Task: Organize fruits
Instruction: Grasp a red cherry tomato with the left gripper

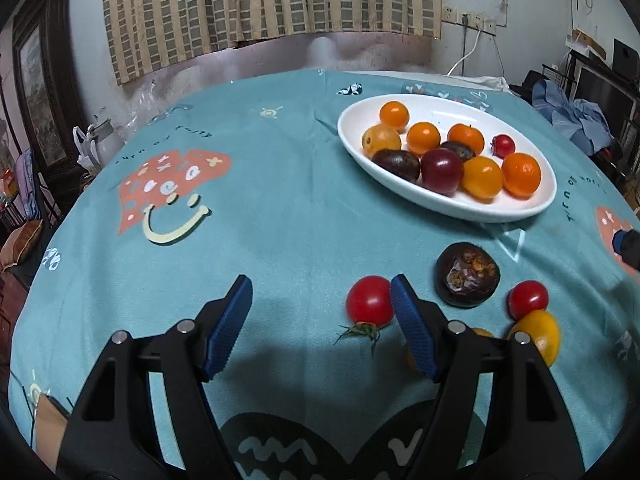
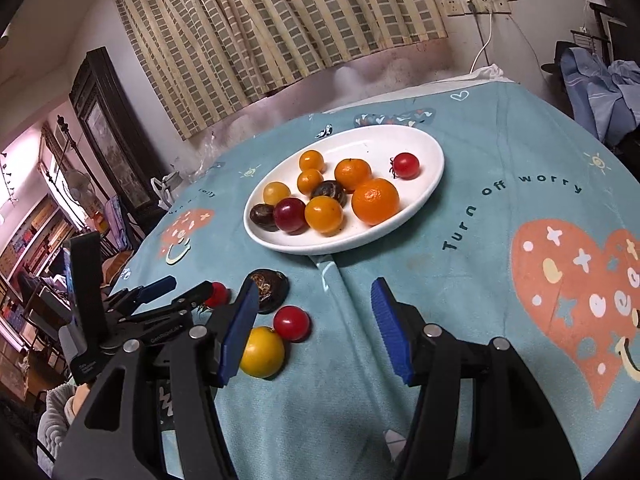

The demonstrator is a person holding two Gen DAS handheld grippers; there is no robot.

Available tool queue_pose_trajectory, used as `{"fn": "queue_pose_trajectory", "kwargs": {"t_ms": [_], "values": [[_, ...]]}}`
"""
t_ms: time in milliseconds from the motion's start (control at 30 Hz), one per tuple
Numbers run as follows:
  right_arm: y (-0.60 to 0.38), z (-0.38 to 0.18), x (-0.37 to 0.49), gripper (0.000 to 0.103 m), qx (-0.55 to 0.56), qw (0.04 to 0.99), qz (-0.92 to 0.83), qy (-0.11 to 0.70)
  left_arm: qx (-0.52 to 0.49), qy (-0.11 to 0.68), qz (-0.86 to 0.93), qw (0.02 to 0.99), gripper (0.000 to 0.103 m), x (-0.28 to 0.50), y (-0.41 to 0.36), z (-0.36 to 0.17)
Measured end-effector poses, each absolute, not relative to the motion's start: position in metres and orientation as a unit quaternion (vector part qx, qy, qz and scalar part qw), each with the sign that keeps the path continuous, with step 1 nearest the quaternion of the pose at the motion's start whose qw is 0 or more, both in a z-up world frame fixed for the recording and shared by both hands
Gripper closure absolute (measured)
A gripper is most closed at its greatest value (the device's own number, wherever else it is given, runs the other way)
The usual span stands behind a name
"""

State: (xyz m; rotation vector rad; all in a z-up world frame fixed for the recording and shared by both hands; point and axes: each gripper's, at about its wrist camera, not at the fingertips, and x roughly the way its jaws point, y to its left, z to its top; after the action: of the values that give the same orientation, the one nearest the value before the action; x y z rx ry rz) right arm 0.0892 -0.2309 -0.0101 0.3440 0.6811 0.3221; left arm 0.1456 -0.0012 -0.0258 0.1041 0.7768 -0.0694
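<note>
A white oval plate (image 1: pixel 448 204) (image 2: pixel 320 248) holds several orange, yellow, red and dark purple fruits. Loose on the teal cloth lie a stemmed red tomato (image 1: pixel 370 302) (image 2: pixel 218 294), a dark brown fruit (image 1: pixel 467 274) (image 2: pixel 268 290), a second red tomato (image 1: pixel 528 299) (image 2: pixel 291 322) and a yellow fruit (image 1: pixel 538 334) (image 2: pixel 262 352). My left gripper (image 1: pixel 322 284) (image 2: pixel 188 284) is open. The stemmed tomato sits between its fingers, right against the right pad. My right gripper (image 2: pixel 315 286) is open over bare cloth. The yellow fruit lies just outside its left finger.
The teal printed tablecloth (image 2: pixel 500 240) covers a round table whose far edge meets a wall with a checked curtain (image 1: pixel 260 8). Clothes are piled at the right (image 1: pixel 576 116). A person's grey sleeve (image 2: pixel 60 404) shows at the lower left.
</note>
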Motion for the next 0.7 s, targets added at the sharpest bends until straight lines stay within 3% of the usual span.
{"fn": "queue_pose_trajectory", "kwargs": {"t_ms": [367,533,700], "values": [[-0.231,-0.009,0.088,0.044,0.158,0.919,0.151,0.329,0.046,0.389,-0.072,0.917,0.032,0.141,-0.004,-0.032],[-0.229,-0.009,0.088,0.044,0.155,0.92,0.149,0.329,0.043,0.397,-0.091,0.912,0.039,0.143,-0.007,-0.034],[-0.23,-0.011,0.089,0.044,0.154,0.92,0.146,0.33,0.012,0.412,-0.129,0.902,0.064,0.148,-0.005,-0.037]]}}
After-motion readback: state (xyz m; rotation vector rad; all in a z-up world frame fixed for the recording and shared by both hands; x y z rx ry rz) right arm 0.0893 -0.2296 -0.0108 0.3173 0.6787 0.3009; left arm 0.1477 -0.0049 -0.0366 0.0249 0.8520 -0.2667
